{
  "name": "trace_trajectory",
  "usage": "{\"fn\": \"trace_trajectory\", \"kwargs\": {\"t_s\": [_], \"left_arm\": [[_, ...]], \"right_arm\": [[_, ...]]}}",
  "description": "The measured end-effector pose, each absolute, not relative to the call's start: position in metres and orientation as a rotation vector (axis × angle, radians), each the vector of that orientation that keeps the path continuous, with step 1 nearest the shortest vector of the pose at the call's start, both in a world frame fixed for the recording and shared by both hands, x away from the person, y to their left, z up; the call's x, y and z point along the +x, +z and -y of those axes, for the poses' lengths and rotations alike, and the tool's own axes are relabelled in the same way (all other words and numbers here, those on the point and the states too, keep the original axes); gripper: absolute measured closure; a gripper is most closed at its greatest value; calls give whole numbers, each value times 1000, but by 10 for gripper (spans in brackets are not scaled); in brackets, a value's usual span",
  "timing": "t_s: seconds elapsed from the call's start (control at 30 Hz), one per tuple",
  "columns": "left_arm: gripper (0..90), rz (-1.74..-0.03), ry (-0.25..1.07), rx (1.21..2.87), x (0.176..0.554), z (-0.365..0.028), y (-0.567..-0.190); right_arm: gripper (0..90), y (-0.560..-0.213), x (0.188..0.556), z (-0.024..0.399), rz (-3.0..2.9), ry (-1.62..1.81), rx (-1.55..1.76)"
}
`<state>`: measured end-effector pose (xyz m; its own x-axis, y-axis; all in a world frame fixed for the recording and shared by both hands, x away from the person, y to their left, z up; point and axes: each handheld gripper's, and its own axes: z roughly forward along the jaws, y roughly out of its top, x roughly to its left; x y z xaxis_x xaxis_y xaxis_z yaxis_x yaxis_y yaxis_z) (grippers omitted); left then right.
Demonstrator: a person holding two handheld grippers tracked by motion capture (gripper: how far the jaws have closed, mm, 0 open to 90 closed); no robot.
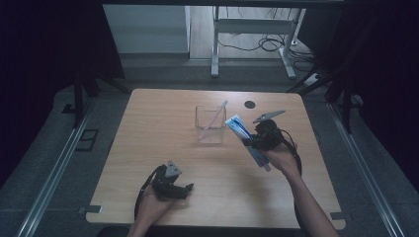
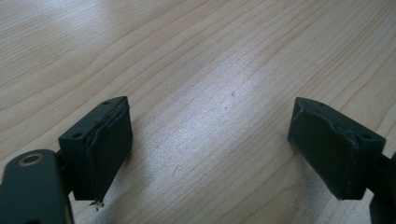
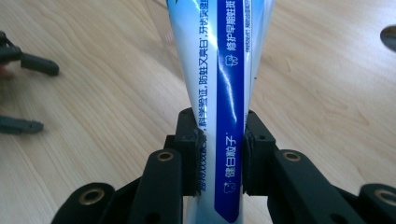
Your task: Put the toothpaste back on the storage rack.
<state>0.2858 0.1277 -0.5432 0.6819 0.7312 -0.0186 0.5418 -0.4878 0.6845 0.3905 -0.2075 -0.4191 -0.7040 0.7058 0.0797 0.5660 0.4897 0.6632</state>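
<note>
A blue and white toothpaste tube point(image 1: 248, 140) is being held above the right half of a light wooden table point(image 1: 148, 148). The right gripper point(image 1: 258, 139) is pinching it across the middle, its two black jaws pressed flat against either face of the tube. In the high view the tube is slanting, its wide flat end pointing up and toward the far left, its narrow end poking out low beside the person's right hand point(image 1: 281, 159).

Just beside the tube's upper end, a clear square container point(image 1: 210, 124) is standing on the table near its centre, with a pale pink stick-like item point(image 1: 213, 120) leaning inside it and rising above the rim. I cannot tell what that item is.

The right gripper view is giving a close look at the toothpaste tube point(image 3: 224, 88): a dark blue band with white printed characters is running along its length, between the gripper's pads point(image 3: 189, 154).

Well apart, at the near left of the table, the left gripper point(image 1: 184, 189) is resting in the person's left hand point(image 1: 150, 207), jaws spread wide and holding nothing. The left gripper view is showing bare wood grain between its pads point(image 2: 112, 140).

A small dark round spot point(image 1: 250, 104) is lying on the far side of the table.
</note>
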Motion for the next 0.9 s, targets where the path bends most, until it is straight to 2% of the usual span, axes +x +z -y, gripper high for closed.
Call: {"fn": "trace_trajectory", "kwargs": {"t_s": [0.9], "left_arm": [[139,-973,362,2211,286,-128,-543]], "right_arm": [[726,-393,420,180,-2463,1186,1003]]}}
